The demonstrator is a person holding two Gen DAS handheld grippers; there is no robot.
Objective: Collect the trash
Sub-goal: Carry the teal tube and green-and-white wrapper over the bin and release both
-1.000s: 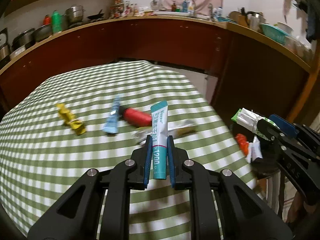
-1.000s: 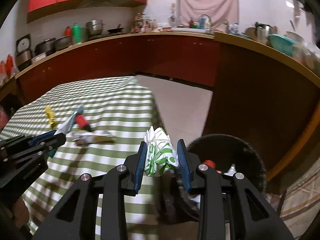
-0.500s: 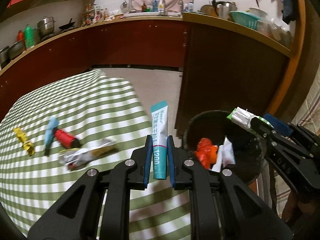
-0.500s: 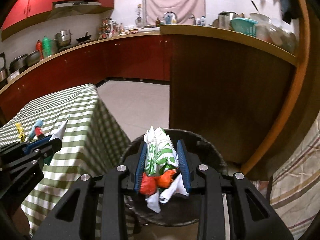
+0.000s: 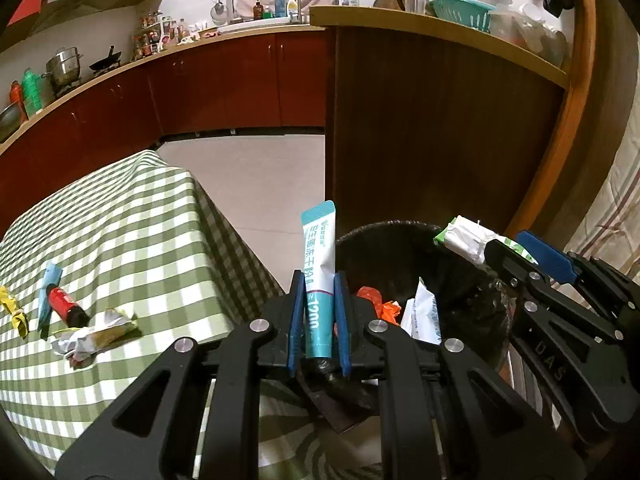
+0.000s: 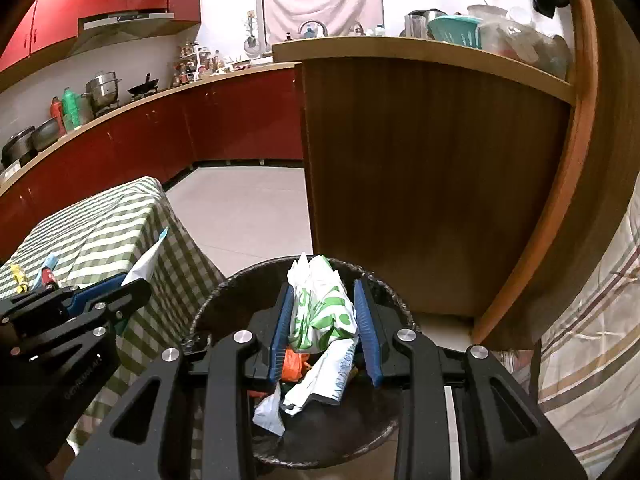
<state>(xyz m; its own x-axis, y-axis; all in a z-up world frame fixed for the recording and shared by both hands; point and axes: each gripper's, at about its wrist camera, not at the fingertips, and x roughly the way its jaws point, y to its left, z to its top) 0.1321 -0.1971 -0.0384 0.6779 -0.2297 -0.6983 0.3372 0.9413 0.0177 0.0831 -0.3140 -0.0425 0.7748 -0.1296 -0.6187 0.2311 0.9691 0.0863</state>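
Note:
My left gripper (image 5: 319, 280) is shut on a teal and white tube (image 5: 319, 256), held upright at the near rim of the black trash bin (image 5: 384, 230). My right gripper (image 6: 323, 292) is shut on a crumpled green and white wrapper (image 6: 322, 312) directly above the bin (image 6: 224, 288), which holds orange and white trash (image 6: 316, 376). The right gripper also shows in the left wrist view (image 5: 516, 248) with the wrapper (image 5: 466, 238). The left gripper shows in the right wrist view (image 6: 108, 292) with the tube (image 6: 146, 258).
A green checked table (image 5: 132, 220) stands left of the bin with a yellow wrapper (image 5: 14, 312), a blue wrapper (image 5: 48, 292), a red tube (image 5: 66, 306) and crumpled foil trash (image 5: 94, 334). A wooden counter panel (image 6: 420, 184) stands behind the bin. A striped cloth (image 6: 592, 340) hangs at right.
Both grippers have swung right from over the table to the bin, each still holding its item. The right gripper now hangs over the bin's opening.

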